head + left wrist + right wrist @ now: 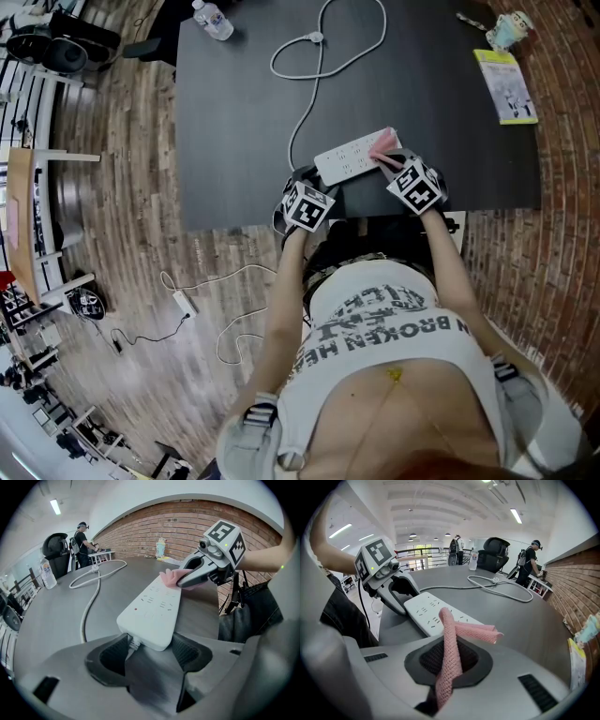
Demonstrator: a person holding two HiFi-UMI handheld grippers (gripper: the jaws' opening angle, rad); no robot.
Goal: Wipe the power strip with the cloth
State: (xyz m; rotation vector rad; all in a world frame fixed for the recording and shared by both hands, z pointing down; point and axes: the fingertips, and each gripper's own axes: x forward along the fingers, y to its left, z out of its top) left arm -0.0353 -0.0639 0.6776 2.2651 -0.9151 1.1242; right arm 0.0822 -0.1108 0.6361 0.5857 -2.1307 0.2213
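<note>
left gripper (151, 645) clamps white power strip (152, 609) | right gripper (449, 660) pinches pink cloth (450, 637), draped on strip's 2 o'clock end

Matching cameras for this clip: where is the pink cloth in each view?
Head view: cloth upper centre, on the power strip's right end.
Left gripper view: upper middle, on the strip's far end.
Right gripper view: lower centre, held in the right gripper.
Shared landmark: the white power strip.

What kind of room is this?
Probably a big shared workroom or lab. It has a brick wall, long ceiling lights, a black office chair, and other people standing at work farther back.
</note>
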